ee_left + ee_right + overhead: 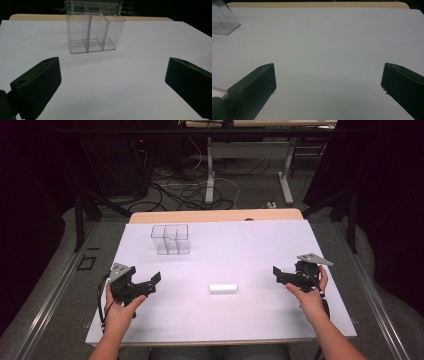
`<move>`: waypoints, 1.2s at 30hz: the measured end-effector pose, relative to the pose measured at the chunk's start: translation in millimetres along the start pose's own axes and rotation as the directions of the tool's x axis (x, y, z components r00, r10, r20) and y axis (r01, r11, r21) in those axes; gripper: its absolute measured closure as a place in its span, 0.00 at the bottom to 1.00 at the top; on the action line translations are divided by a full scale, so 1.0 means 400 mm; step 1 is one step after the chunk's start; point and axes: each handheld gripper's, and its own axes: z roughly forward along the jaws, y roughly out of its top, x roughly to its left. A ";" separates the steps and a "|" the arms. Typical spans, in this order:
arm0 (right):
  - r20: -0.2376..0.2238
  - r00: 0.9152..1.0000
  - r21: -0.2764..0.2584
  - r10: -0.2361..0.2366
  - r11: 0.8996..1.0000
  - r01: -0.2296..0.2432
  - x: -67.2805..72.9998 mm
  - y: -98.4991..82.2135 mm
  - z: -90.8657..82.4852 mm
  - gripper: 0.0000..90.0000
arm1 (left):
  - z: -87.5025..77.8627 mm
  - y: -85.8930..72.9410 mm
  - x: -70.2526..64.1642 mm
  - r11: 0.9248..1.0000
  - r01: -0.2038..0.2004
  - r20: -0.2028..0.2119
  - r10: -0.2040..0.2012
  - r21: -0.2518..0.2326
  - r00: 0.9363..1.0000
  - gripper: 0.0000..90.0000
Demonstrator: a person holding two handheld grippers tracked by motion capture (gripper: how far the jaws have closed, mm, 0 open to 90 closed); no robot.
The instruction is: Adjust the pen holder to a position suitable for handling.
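A clear plastic organizer [171, 240] with several compartments stands empty at the far left of the white table [250, 245]. A small white block [223, 288] lies flat near the front middle. My left gripper [145, 273] hovers at the front left, open and holding nothing, about level with the block and well left of it. In the left gripper view the organizer [93, 27] stands straight ahead beyond my left gripper [113, 65]. My right gripper [287, 269] is at the front right, open and empty. In the right gripper view my right gripper [329, 70] faces bare table, with a corner of the organizer [223, 21] at the upper left.
A strip of wooden tabletop [215, 216] shows beyond the white sheet. Behind the table are desk legs [211, 175] and loose cables [175, 190] on the floor. Dark curtains close in both sides.
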 end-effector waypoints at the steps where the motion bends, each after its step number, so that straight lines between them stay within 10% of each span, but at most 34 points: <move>1: -0.003 1.000 0.001 -0.009 1.000 0.009 0.002 0.000 0.000 0.00 | 0.000 0.000 0.001 1.000 -0.005 -0.002 0.005 0.000 1.000 0.00; 17: 0.002 1.000 0.007 0.002 1.000 -0.002 -0.003 -0.002 0.004 0.01 | -0.006 0.069 0.018 0.999 0.031 -0.048 -0.032 -0.022 0.998 0.02; 36: 0.000 1.000 0.022 0.015 1.000 -0.015 -0.009 -0.005 0.008 0.03 | 0.070 0.224 -0.012 0.999 -0.038 -0.054 0.040 0.036 0.998 0.03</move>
